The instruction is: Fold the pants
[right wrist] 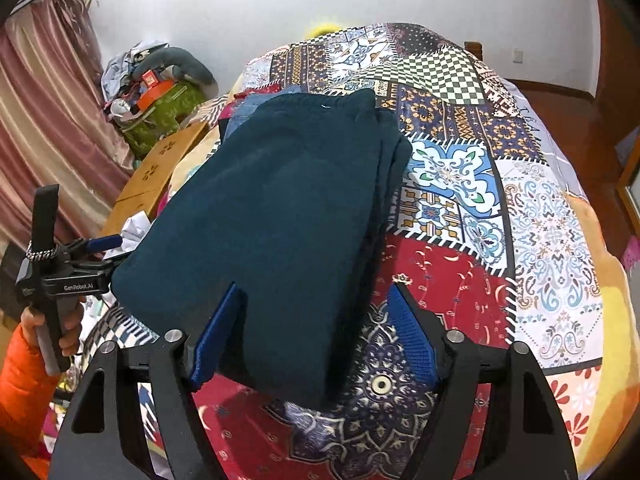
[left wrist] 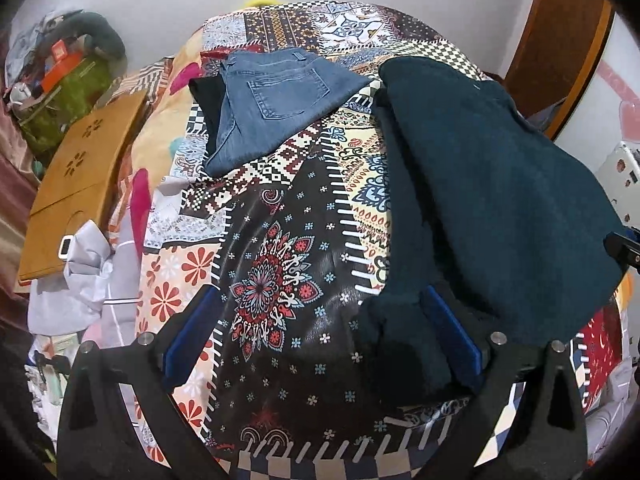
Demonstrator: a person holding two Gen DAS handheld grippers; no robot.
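Folded pants (right wrist: 276, 208) lie on the bedspread (right wrist: 520, 208), jeans (left wrist: 264, 108) beyond them.

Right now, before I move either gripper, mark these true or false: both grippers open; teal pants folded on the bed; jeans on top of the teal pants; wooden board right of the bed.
1. Both the left gripper and the right gripper are open. True.
2. The teal pants lie folded on the patchwork bedspread. True.
3. The blue jeans lie on top of the teal pants. False: they lie apart, farther up the bed.
4. The wooden board is right of the bed. False: left.
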